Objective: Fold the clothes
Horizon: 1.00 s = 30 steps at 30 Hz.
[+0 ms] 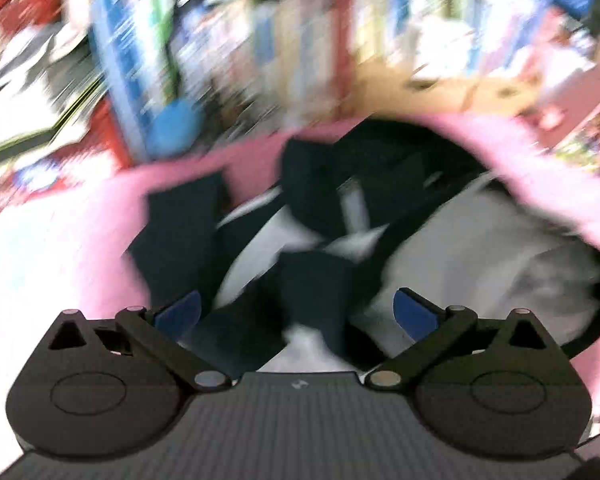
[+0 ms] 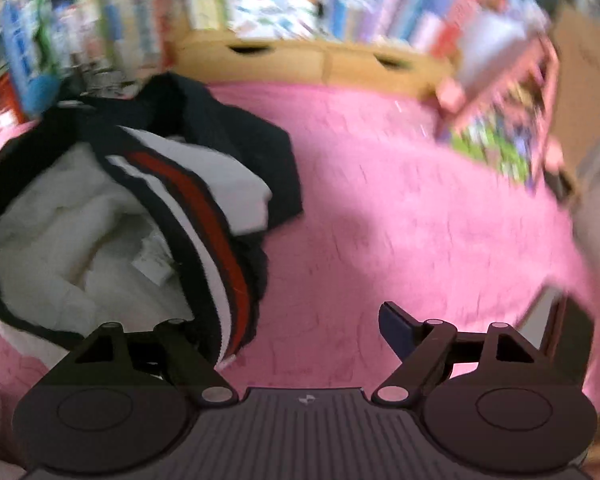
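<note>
My right gripper (image 2: 300, 320) hangs with its jaws spread wide and nothing between them but bare pink fleecy blanket (image 2: 400, 208); its left finger is hidden behind the striped hem of the garment, so I judge it released, not gripping. The garment — a crumpled navy jacket with white fleece lining and a red-and-white striped band (image 2: 148, 200) — lies just ahead and to the left of that gripper, bunched and unfolded. My left gripper (image 1: 296, 316) is also spread, blue pads apart over dark and white folds of the same jacket, pressing on nothing I can make out. The risk as I see it: both views are smeared, so closing now could pinch several layers or snag the blanket along with the cloth. Beyond the blanket stand cardboard boxes (image 2: 340, 60) — contents hidden — and blurred shelves of books (image 2: 340, 4).
</note>
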Each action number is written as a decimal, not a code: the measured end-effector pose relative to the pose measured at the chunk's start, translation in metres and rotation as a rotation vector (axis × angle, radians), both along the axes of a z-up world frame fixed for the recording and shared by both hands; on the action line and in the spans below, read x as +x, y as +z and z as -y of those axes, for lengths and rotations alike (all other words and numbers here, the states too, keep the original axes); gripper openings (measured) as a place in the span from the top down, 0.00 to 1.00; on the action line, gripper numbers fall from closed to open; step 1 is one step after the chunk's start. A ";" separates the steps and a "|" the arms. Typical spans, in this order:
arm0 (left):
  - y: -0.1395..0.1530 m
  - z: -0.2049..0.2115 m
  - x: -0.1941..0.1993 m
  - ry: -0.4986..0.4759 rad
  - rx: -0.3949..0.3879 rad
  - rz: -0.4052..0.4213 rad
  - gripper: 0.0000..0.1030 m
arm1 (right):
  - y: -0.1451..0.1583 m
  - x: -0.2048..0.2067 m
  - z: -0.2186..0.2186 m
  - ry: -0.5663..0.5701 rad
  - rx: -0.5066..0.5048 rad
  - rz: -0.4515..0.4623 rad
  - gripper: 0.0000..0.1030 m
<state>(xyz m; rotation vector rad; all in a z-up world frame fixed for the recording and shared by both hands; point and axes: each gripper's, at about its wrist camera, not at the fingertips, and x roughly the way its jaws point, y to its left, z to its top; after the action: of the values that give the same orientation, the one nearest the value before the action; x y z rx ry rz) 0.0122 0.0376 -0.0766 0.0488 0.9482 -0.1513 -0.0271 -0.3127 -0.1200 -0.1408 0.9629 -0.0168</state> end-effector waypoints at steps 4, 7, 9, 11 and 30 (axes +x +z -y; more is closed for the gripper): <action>-0.008 0.027 0.030 -0.052 0.008 -0.023 0.00 | 0.012 0.013 -0.022 0.077 -0.013 0.089 0.14; -0.042 0.056 0.055 -0.068 0.207 -0.098 0.00 | 0.015 0.029 -0.044 0.154 -0.026 0.123 0.12; -0.063 0.065 0.062 -0.070 0.320 -0.132 0.00 | 0.011 0.036 -0.058 0.213 -0.060 0.130 0.10; -0.076 0.063 0.061 -0.051 0.389 -0.147 0.00 | 0.007 0.042 -0.073 0.273 -0.096 0.135 0.10; -0.023 -0.061 0.001 0.200 0.206 -0.097 0.00 | 0.001 0.020 -0.008 0.131 -0.197 0.005 0.09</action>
<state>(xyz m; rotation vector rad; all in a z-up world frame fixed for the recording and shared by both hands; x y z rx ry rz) 0.0131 0.0989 -0.0996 0.1373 1.0568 0.1307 -0.0072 -0.3043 -0.1188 -0.3849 0.9446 0.0082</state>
